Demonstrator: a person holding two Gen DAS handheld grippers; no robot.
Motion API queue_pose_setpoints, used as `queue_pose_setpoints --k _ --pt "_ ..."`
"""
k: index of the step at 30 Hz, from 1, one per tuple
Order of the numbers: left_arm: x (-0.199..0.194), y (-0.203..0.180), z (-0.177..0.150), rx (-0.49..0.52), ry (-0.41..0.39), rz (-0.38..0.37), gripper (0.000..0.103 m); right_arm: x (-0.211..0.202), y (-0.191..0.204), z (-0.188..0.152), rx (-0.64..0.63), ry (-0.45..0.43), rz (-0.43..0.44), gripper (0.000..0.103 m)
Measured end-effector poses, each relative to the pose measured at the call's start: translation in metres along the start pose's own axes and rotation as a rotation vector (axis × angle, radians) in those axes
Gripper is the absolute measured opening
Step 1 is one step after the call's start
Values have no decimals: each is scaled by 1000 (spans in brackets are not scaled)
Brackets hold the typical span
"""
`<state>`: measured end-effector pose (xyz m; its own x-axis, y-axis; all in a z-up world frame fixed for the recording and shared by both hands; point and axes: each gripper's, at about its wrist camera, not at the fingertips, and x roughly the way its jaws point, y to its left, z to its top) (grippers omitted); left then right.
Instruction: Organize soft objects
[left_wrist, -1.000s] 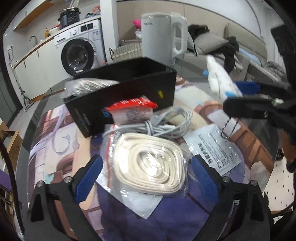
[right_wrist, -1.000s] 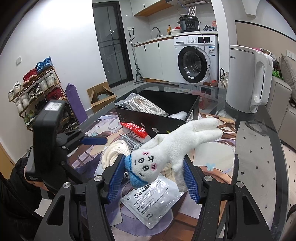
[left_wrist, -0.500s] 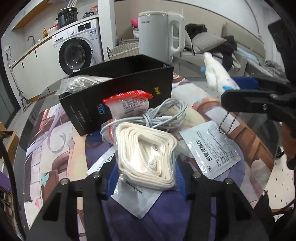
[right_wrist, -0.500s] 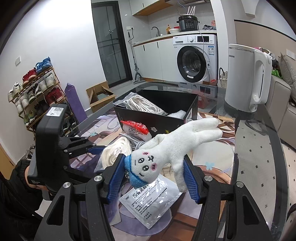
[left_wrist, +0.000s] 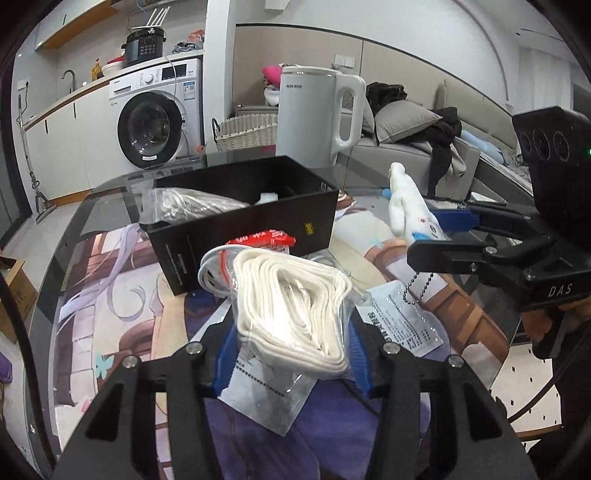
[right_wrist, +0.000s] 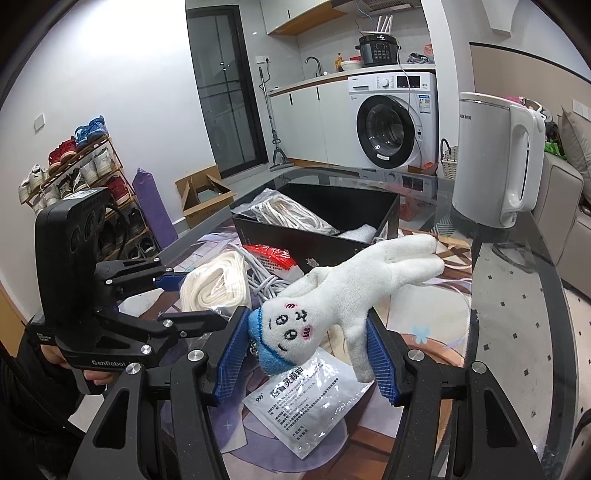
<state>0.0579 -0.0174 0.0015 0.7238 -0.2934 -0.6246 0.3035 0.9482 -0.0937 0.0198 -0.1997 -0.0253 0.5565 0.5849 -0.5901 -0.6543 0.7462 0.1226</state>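
My left gripper (left_wrist: 291, 354) is shut on a clear bag of coiled white rope (left_wrist: 291, 306) and holds it lifted above the table; it also shows in the right wrist view (right_wrist: 214, 284). My right gripper (right_wrist: 306, 354) is shut on a white plush rabbit (right_wrist: 347, 291) with a blue collar, held above the table; the rabbit also shows in the left wrist view (left_wrist: 406, 210). The black box (left_wrist: 243, 221) stands behind, holding another bagged rope (right_wrist: 291, 210).
A red-topped packet (right_wrist: 271, 254) and a grey cable bundle (right_wrist: 266, 280) lie in front of the box. A white printed sachet (right_wrist: 306, 402) lies on the table. A white kettle (right_wrist: 495, 158) stands at the back right on the glass table (right_wrist: 517, 332).
My left gripper closed on the rope bag and lifted it off the table. My right gripper kept holding the plush rabbit with little movement.
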Motion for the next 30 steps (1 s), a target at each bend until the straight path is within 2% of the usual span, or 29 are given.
queue_pose_setpoints --k 8,15,21,30 --pt "-16 11 5 -71 -14 -134 50 -6 -2 3 15 -16 15 60" --pt "-40 21 15 -120 -84 -184 50 -8 -2 4 10 -21 10 60" --pt "-46 27 25 -108 -108 -119 50 -10 -2 6 6 -26 8 60" --pt "-33 32 43 -77 -131 -20 50 0 -5 23 -8 -44 18 60"
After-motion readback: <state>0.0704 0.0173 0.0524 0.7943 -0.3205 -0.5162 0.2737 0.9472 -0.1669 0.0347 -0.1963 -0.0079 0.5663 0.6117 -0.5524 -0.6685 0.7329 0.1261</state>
